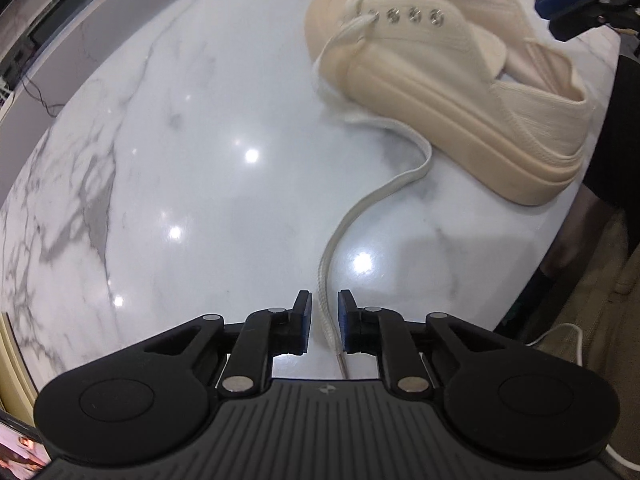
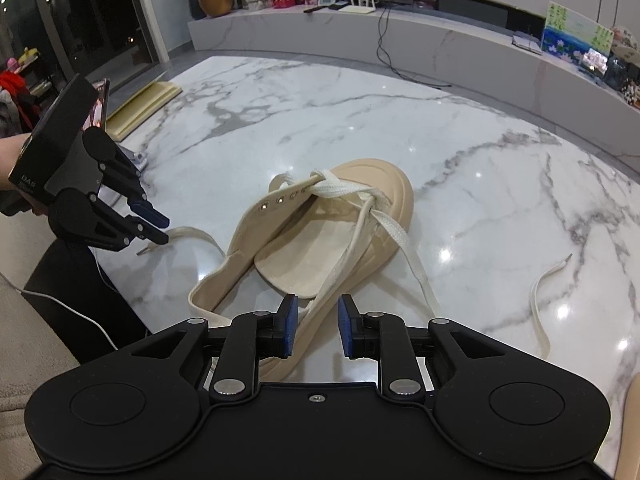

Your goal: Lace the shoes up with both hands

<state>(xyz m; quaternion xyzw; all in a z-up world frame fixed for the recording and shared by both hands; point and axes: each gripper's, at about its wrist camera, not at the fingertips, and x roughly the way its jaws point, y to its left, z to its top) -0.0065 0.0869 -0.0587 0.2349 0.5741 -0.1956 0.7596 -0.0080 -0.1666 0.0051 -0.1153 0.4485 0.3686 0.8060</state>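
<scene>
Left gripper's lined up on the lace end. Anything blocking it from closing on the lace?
Nothing visible. The lace already runs on bare marble table between the open fingers of the left gripper, its tip just behind the pads. The shoe and right gripper sit well clear.

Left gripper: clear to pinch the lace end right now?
Probably yes. The left gripper is open with the lace end lying between its pads on the marble table; nothing blocks it.
</scene>
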